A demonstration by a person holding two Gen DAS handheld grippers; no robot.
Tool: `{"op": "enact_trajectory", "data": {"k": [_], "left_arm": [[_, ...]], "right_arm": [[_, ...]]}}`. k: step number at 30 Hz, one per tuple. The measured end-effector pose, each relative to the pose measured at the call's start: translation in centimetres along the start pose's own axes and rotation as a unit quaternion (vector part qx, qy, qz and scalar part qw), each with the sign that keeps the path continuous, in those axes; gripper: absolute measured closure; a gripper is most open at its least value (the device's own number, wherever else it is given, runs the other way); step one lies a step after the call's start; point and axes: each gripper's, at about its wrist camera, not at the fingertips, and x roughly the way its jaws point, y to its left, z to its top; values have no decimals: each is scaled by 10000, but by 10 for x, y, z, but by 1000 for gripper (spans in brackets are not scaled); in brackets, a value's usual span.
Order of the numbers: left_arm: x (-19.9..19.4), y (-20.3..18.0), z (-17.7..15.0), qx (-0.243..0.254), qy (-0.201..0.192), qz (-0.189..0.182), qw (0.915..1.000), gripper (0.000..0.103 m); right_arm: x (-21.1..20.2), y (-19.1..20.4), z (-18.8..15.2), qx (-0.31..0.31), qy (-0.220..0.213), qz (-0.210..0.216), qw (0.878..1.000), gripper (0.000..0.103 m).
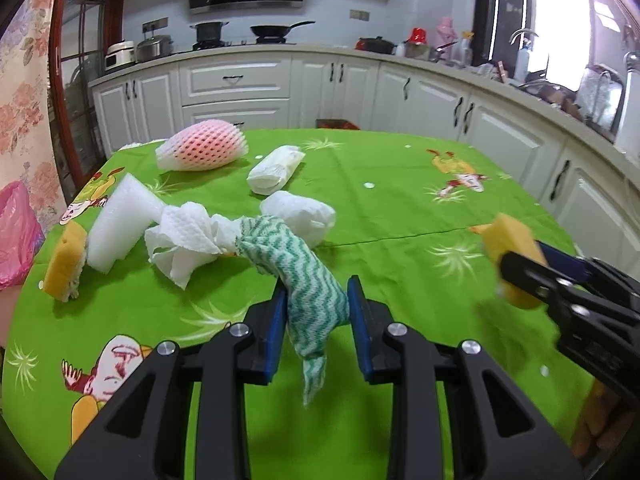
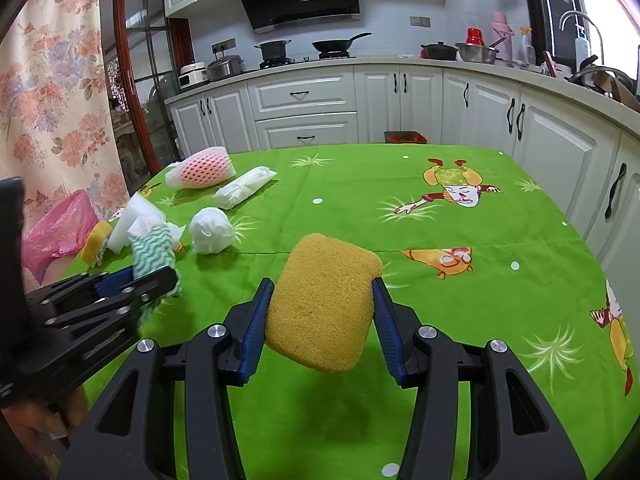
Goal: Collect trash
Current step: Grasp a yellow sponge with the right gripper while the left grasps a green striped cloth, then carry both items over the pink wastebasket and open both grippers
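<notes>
My left gripper [image 1: 317,296] is shut on a green-and-white zigzag cloth [image 1: 308,280], which hangs above the green tablecloth [image 1: 400,208]. My right gripper [image 2: 323,292] is shut on a yellow sponge [image 2: 320,300], held above the table; it also shows in the left wrist view [image 1: 516,260]. On the table's left lie a crumpled paper towel [image 1: 184,240], a white foam block [image 1: 120,224], a second yellow sponge [image 1: 66,260], a white paper ball [image 1: 300,212], a wrapped white packet [image 1: 276,170] and a pink foam fruit net [image 1: 204,146].
A pink plastic bag [image 1: 16,236] hangs open off the table's left edge; it also shows in the right wrist view [image 2: 60,228]. White kitchen cabinets [image 1: 240,92] and a counter with pots run behind and to the right. A floral curtain [image 2: 52,92] hangs at left.
</notes>
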Motion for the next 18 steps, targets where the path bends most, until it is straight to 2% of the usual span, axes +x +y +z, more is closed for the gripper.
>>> {"op": "enact_trajectory", "data": {"k": [3, 7, 15, 18], "left_arm": [[-18, 5, -4, 54, -106, -97, 9999, 74], [-36, 21, -11, -21, -212, -50, 9998, 74], [-76, 79, -28, -217, -379, 433, 9981, 74], [-93, 101, -35, -243, -454, 647, 9966, 74]], "right_arm": [[1, 9, 1, -58, 19, 19, 10000, 56], [3, 28, 2, -213, 65, 100, 9997, 56], [13, 86, 10, -659, 152, 449, 9967, 56], [20, 119, 14, -890, 190, 705, 9934, 56]]}}
